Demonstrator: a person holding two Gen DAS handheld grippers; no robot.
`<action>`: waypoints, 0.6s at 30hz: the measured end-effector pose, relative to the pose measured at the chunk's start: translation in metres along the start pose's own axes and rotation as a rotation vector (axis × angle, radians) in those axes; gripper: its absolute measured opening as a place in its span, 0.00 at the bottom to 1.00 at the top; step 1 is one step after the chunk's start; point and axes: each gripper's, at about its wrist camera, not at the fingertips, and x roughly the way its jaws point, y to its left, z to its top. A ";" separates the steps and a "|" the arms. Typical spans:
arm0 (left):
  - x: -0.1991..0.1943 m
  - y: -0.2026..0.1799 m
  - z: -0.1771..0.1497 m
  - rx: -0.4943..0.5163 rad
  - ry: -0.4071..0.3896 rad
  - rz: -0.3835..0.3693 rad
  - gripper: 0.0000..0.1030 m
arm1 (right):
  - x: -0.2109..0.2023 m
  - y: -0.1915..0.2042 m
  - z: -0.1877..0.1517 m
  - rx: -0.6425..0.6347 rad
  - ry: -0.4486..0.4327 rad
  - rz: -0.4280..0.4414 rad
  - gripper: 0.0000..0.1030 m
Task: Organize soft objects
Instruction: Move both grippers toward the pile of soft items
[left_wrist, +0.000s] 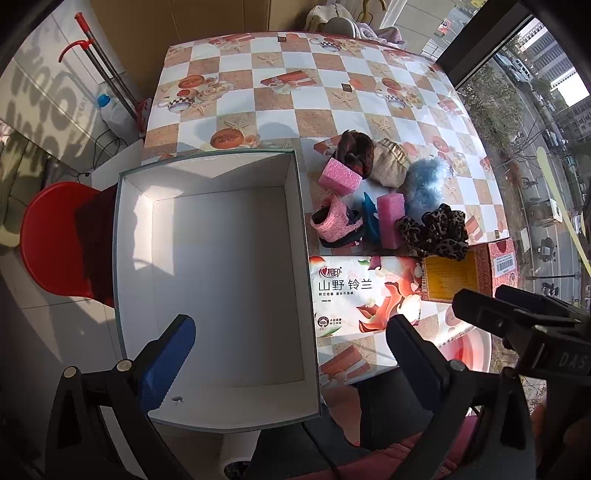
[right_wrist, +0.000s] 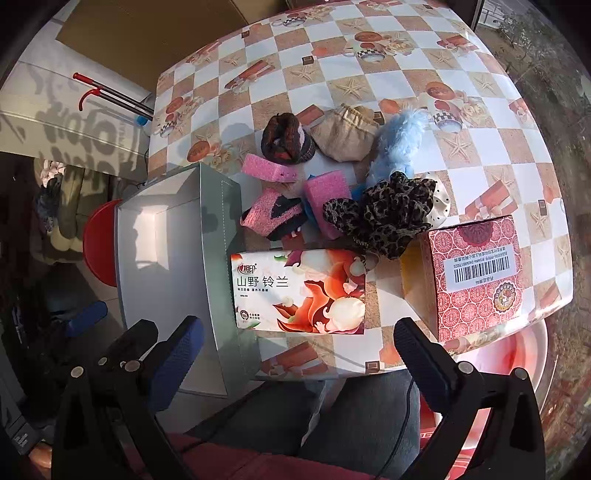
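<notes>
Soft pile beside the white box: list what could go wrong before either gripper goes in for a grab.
1. The leopard-print cloth drapes onto the red patterned carton and lies against a pink sponge; lifting it may drag either.
2. The items lie tangled; one pinch could lift several or drop one.
3. The tissue pack lies between the open right gripper and the pile and may get knocked off the table edge.

Two pink sponges (right_wrist: 269, 169) (right_wrist: 327, 197); three socks (one pink (right_wrist: 271, 214)); two scrunchies (right_wrist: 384, 214); one open box (left_wrist: 207, 258); one tissue pack (right_wrist: 299, 291); one carton (right_wrist: 476, 273).
</notes>
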 end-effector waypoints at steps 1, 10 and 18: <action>0.001 0.000 0.000 0.001 0.011 0.003 1.00 | 0.000 -0.001 0.000 0.001 -0.005 -0.001 1.00; -0.001 0.001 0.004 0.008 0.013 0.011 1.00 | -0.003 -0.001 0.002 0.006 -0.037 0.023 1.00; 0.005 0.006 0.006 0.004 0.039 0.015 1.00 | 0.001 0.003 -0.002 0.045 0.055 -0.030 1.00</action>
